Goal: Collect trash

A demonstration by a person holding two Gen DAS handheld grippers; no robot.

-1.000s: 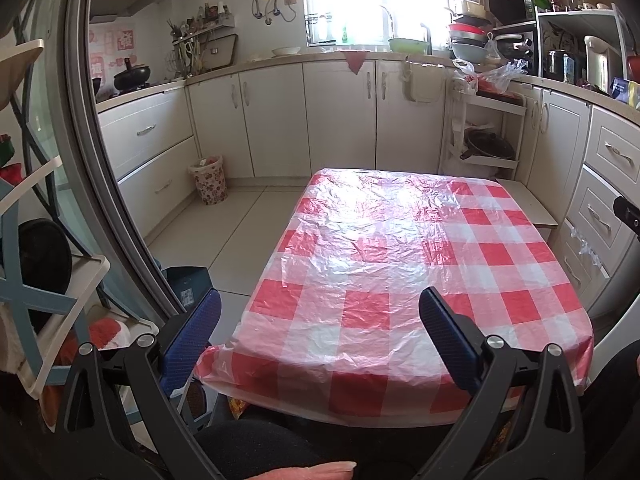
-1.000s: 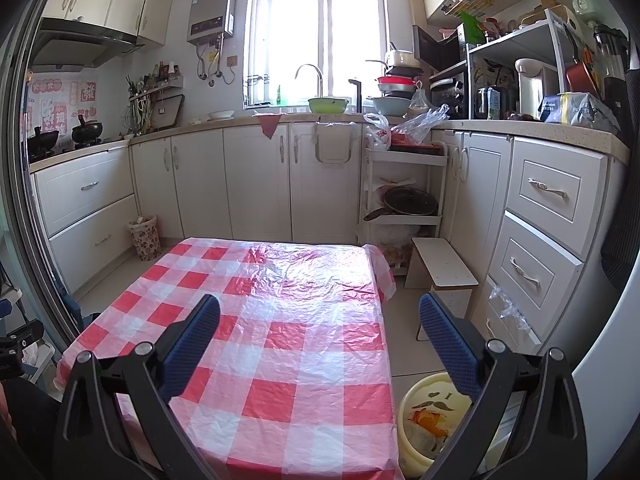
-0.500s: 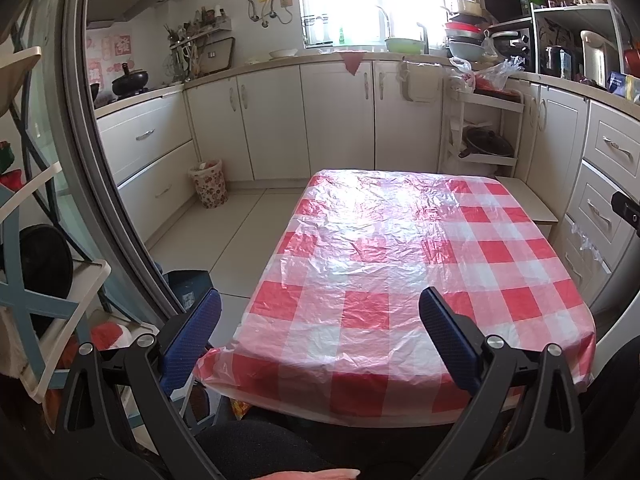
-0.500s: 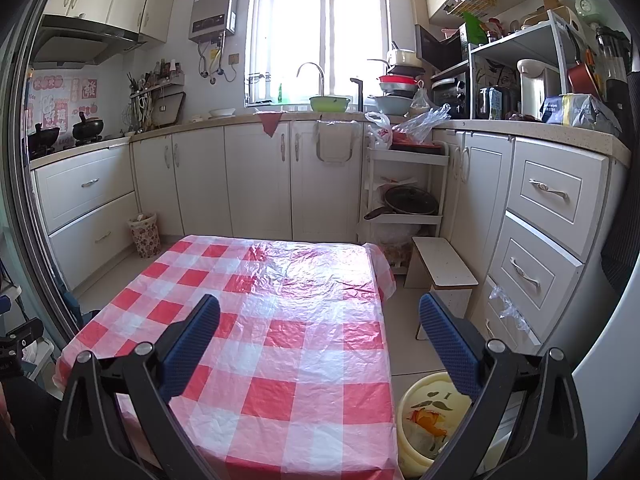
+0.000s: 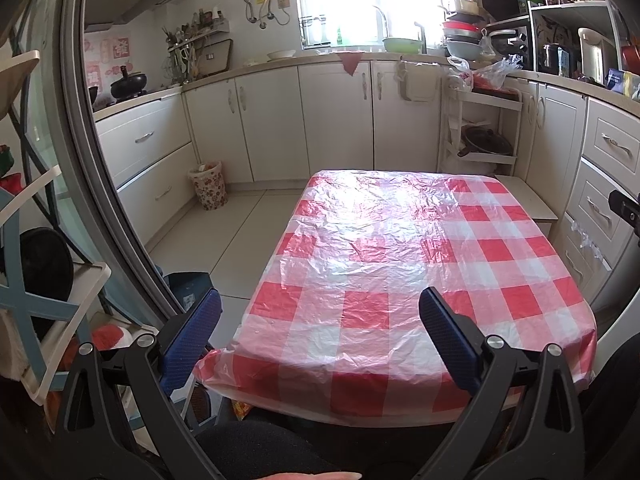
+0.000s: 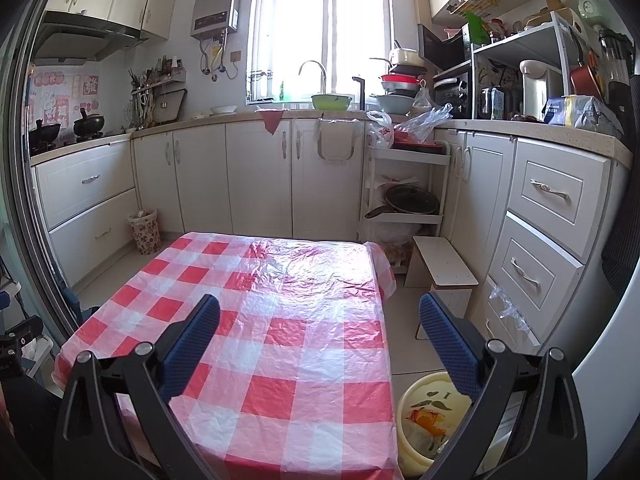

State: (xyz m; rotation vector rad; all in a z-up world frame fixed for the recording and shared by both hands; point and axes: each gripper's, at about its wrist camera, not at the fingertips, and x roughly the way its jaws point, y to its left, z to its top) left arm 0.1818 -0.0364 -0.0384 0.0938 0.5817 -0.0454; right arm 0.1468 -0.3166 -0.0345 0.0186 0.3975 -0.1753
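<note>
A table with a red and white checked plastic cloth (image 5: 400,264) stands before me; it also shows in the right wrist view (image 6: 280,320). No loose trash shows on it. My left gripper (image 5: 318,308) is open and empty above the table's near edge. My right gripper (image 6: 320,312) is open and empty above the near right part. A cream yellow bin (image 6: 432,424) with orange and white scraps inside stands on the floor at the table's near right corner. A small patterned waste basket (image 5: 208,186) stands by the left cabinets, also in the right wrist view (image 6: 145,231).
White cabinets run along the left, back and right walls. A white rack (image 6: 404,204) with a pan and a low stool (image 6: 444,268) stand at the back right. A shelf frame (image 5: 36,280) and a curved door edge are close on the left.
The left gripper has risen and drifted slightly, so the table sits a little lower in its view. The right gripper has barely moved. Both stay open.
</note>
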